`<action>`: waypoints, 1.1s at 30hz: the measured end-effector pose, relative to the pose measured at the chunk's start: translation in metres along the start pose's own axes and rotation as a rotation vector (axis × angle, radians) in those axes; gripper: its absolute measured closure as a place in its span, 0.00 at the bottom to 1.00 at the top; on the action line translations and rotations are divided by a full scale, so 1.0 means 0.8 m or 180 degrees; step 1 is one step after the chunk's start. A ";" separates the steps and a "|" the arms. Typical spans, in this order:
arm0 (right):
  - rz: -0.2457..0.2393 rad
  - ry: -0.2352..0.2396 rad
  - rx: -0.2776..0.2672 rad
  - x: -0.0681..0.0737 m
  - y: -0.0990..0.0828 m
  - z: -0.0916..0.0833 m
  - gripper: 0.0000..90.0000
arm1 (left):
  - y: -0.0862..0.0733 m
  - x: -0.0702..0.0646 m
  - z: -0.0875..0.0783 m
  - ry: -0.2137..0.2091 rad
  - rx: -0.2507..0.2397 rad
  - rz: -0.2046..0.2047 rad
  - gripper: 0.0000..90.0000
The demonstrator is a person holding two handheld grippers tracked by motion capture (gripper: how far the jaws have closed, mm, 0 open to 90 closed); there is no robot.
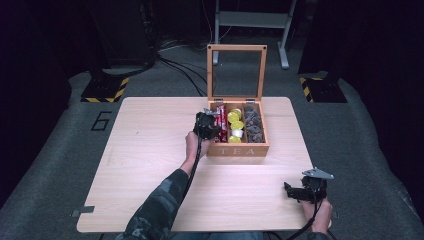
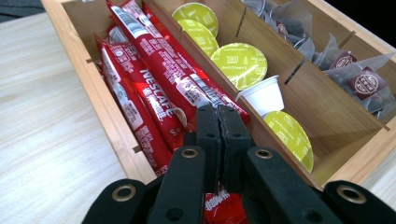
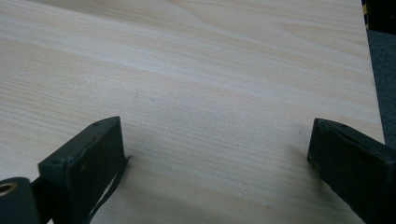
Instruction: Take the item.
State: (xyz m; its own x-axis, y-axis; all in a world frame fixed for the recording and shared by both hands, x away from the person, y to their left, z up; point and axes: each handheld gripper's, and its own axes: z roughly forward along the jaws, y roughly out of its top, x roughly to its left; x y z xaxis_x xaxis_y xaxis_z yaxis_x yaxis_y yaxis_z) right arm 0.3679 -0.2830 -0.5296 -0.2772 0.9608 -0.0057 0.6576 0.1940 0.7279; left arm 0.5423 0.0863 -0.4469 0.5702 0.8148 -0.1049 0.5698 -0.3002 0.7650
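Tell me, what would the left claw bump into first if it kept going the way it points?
Probably the red coffee sticks in the tea box: the shut left claw sits right over them, though depth is hard to judge.

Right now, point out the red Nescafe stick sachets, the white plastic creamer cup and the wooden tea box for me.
Red Nescafe stick sachets [image 2: 156, 88], left gripper view, on the printed middle of one stick.
White plastic creamer cup [image 2: 264, 96], left gripper view, on its side wall.
Wooden tea box [image 1: 238, 150], high view, on its lettered front wall.
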 end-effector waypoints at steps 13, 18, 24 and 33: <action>0.0012 -0.0007 0.0003 0.001 0.000 0.000 0.04 | 0.002 -0.001 -0.022 -0.0059 -0.0179 0.0102 0.99; 0.0011 -0.0008 0.0002 0.001 0.000 0.000 0.04 | 0.004 -0.003 -0.031 -0.0064 -0.0226 0.0124 0.99; 0.0012 -0.0008 0.0003 0.001 0.000 0.000 0.04 | 0.005 -0.003 -0.040 -0.0072 -0.0283 0.0150 0.99; 0.0014 -0.0010 0.0002 0.001 0.000 0.000 0.04 | 0.006 -0.005 -0.061 -0.0085 -0.0370 0.0251 0.99</action>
State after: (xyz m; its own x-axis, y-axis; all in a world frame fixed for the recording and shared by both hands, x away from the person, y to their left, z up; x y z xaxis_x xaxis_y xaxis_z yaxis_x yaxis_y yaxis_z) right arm 0.3676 -0.2826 -0.5295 -0.2720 0.9623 -0.0046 0.6593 0.1898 0.7275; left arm 0.5141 0.1061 -0.4120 0.6269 0.7770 -0.0571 0.4511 -0.3023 0.8397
